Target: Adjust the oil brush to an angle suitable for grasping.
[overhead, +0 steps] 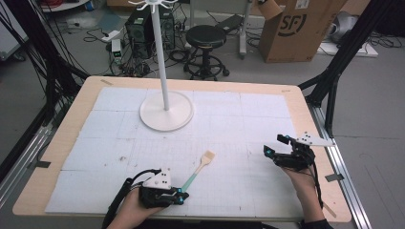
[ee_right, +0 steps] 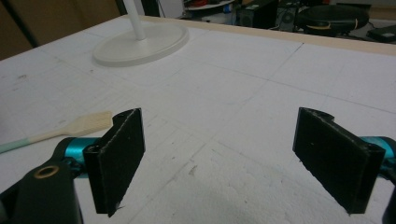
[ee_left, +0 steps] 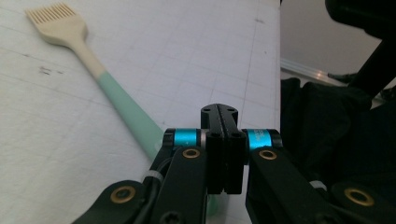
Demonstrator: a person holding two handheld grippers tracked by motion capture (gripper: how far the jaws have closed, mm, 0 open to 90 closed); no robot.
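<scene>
A: Brush (ee_left: 100, 81) entry — state of the left gripper (ee_left: 219, 116)?

B: Jaws clenched, pads flat together. In the left gripper view the mint handle end runs down under the jaw linkage; whether the pads pinch it, I cannot tell. In the high view the left gripper (overhead: 177, 196) sits at the near edge, left of centre, touching the handle's near end.

A: Brush position?

B: Flat on the white gridded mat (overhead: 229, 143), near-centre. Mint handle points near-left, cream comb-like head points far-right. Head lies clear of everything.

A: Right gripper (ee_right: 233, 158)?

B: Released. Jaws stand wide apart, bare mat between them. In the high view the right gripper (overhead: 277, 149) is near the right edge of the mat, held in the person's right hand (overhead: 301, 179), well apart from the brush.

A: Surroundings?

B: White stand (overhead: 166, 110) with a round base and upright pole on the far-left part of the mat. Wooden table (overhead: 305, 119) rim frames the mat
</scene>
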